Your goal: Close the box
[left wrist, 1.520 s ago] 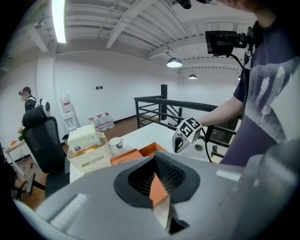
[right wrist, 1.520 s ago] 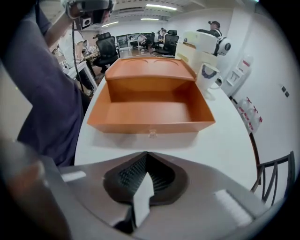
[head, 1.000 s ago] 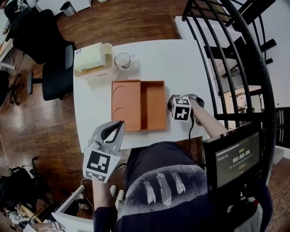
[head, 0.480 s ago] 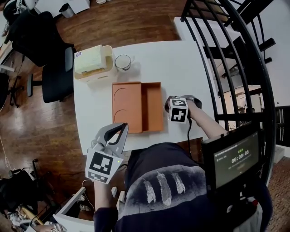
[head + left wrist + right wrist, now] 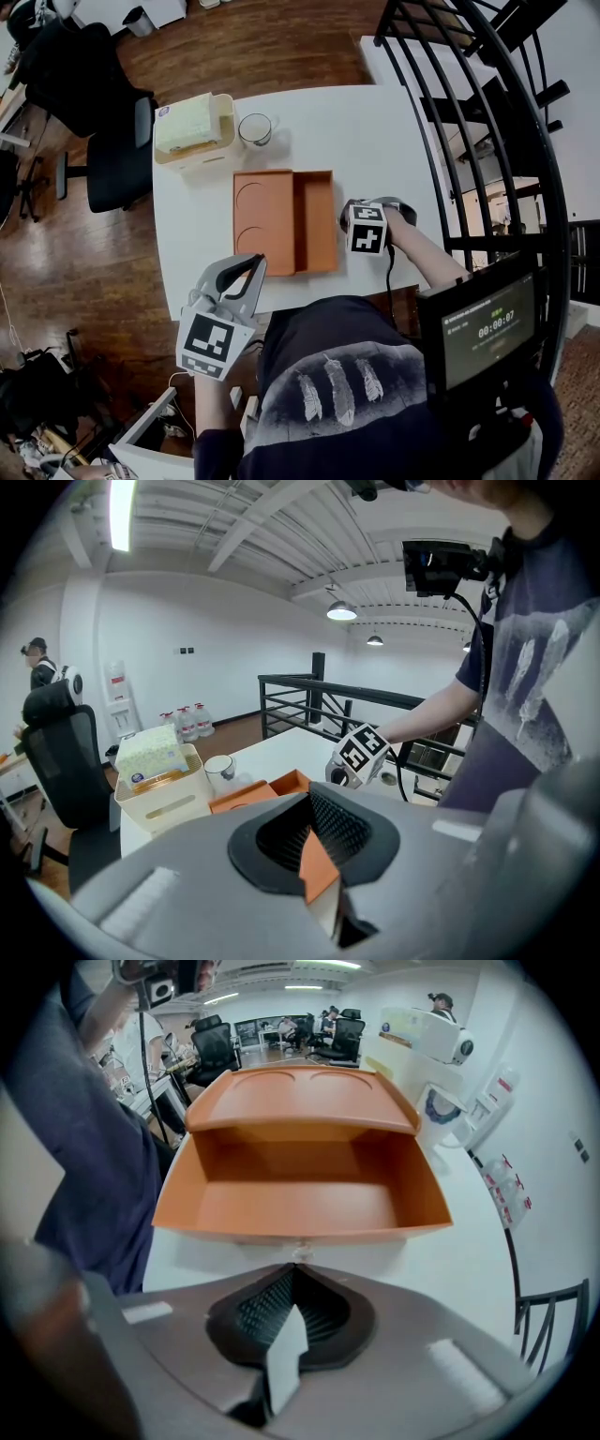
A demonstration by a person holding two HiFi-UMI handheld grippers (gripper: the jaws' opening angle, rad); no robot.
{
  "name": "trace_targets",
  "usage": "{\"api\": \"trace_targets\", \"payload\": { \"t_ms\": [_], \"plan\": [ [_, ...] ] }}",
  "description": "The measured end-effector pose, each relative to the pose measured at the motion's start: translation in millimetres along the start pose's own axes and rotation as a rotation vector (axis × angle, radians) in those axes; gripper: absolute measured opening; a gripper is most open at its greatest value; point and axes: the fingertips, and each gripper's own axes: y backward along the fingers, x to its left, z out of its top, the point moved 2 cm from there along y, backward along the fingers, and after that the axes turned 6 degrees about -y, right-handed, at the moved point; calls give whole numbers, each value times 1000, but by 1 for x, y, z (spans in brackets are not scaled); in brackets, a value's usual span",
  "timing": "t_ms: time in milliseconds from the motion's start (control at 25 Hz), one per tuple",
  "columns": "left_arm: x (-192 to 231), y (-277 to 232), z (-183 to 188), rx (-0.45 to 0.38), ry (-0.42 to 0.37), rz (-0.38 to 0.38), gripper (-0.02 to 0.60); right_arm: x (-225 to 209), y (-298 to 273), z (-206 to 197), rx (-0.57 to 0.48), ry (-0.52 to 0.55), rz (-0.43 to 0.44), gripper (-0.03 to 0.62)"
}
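At box [image 5: 315,220] front wall, right claw [image 5: 294,1277] has edged closer, shut and empty; left claw [image 5: 253,264] shut, empty, near the open lid [image 5: 263,223], so box isn't closed.

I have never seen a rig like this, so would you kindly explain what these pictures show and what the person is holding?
There is no robot here: a person holds a grasping tool in each hand. The head view comes from a camera on the person's head, looking down at a white table. The right tool points at the front wall of an open orange box, whose lid lies open beside it; the left tool is held near the table's near edge, apart from it. The other two pictures come from cameras riding on each tool, looking along its jaws. Both tools' jaws are together and hold nothing. Also on the table: a mug and a cream holder with a tissue box.
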Motion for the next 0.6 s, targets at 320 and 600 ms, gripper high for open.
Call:
{"api": "trace_targets", "payload": {
  "t_ms": [320,600],
  "plan": [
    [-1,1,-1,8,-19,-12,14,1,0,2,-9,-26,-2,5],
    [1,0,-2,0,-10,-10,14,5,-5,9,-34,-39,13,3]
  ]
}}
